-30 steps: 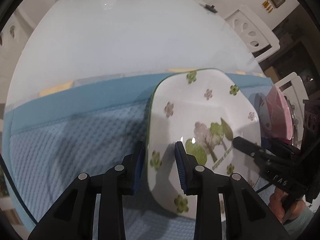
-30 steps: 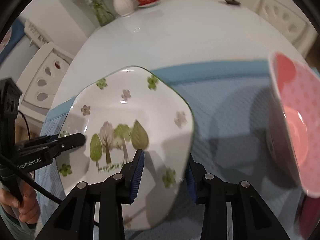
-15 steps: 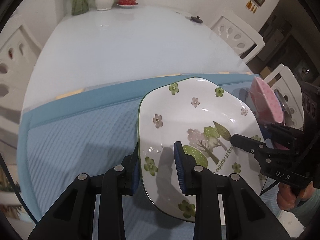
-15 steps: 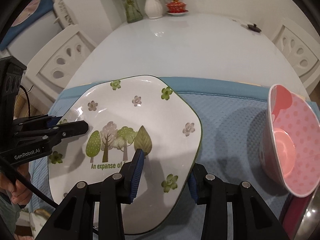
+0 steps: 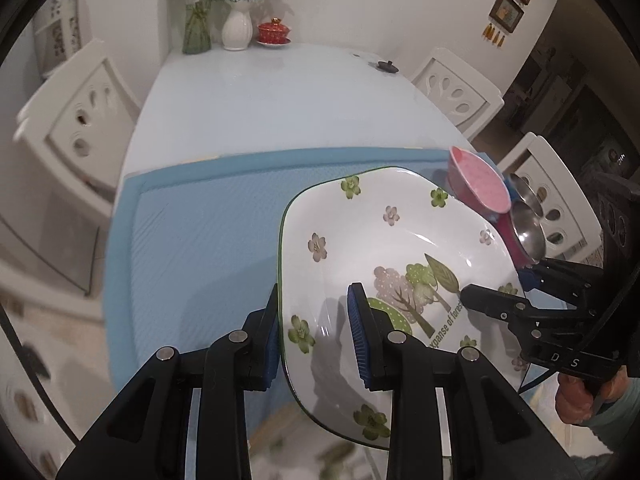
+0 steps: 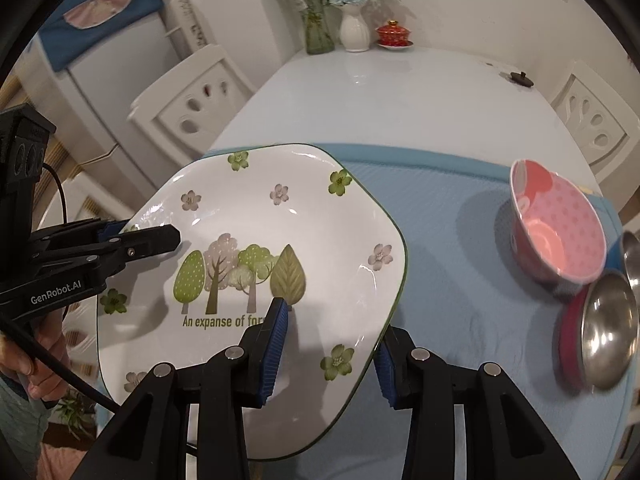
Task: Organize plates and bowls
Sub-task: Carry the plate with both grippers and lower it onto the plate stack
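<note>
A white plate (image 5: 400,248) printed with trees and flowers hangs tilted above the blue mat (image 5: 192,240). My left gripper (image 5: 314,300) is shut on its left rim, one pad on top and one underneath. On the opposite rim my right gripper (image 6: 332,332) is shut the same way. In the right wrist view the plate (image 6: 256,240) fills the middle, with the left gripper (image 6: 140,234) at its far left edge. The right gripper (image 5: 496,286) shows in the left wrist view too. A pink dotted bowl (image 6: 560,236) lies tipped on the mat (image 6: 440,208) to the right.
Steel bowls (image 6: 604,328) nested in a magenta bowl sit at the mat's right edge, beside the pink bowl. At the table's far end stand flower vases (image 5: 236,28) and a red lidded cup (image 5: 274,34). White chairs (image 5: 76,120) flank the table.
Both grippers have risen and drawn back with the plate, lifting it higher above the mat. More of the table and room has come into view.
</note>
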`<state>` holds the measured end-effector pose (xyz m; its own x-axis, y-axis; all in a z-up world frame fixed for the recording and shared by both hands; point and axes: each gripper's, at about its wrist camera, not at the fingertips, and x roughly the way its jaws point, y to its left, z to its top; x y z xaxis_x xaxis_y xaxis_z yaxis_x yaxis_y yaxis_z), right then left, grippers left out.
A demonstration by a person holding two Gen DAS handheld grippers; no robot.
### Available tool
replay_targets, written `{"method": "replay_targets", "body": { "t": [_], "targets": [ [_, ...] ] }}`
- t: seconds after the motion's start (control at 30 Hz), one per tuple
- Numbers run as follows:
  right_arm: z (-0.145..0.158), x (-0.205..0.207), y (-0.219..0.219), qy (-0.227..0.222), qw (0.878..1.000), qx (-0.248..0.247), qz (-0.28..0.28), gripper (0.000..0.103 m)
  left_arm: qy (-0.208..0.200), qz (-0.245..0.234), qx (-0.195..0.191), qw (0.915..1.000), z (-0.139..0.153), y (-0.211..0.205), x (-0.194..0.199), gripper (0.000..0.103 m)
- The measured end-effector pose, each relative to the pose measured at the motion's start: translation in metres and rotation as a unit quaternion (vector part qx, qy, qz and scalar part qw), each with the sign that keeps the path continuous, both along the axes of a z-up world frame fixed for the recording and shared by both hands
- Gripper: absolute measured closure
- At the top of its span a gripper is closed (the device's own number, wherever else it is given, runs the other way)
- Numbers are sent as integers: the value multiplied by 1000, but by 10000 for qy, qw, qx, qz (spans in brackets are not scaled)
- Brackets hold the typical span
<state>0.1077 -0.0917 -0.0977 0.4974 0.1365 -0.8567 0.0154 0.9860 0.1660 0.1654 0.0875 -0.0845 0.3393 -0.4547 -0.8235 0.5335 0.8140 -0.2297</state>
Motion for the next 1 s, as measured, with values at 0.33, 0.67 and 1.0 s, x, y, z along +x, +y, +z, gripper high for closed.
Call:
{"method": "replay_targets", "body": {
  "t": [0.33,0.67,1.0],
  "targets": [
    [1,-75,57,311,9989,-70,343,64,213,259,79,9994,-5,51,-73,77],
    [-34,-102,95,737,9939,-296,764,64,725,389,133,9965,-49,84,-101,77],
    [-57,-107,113,939,9910,-500,817,64,893,413,141,9951,-64,99,-113,77]
  ]
}}
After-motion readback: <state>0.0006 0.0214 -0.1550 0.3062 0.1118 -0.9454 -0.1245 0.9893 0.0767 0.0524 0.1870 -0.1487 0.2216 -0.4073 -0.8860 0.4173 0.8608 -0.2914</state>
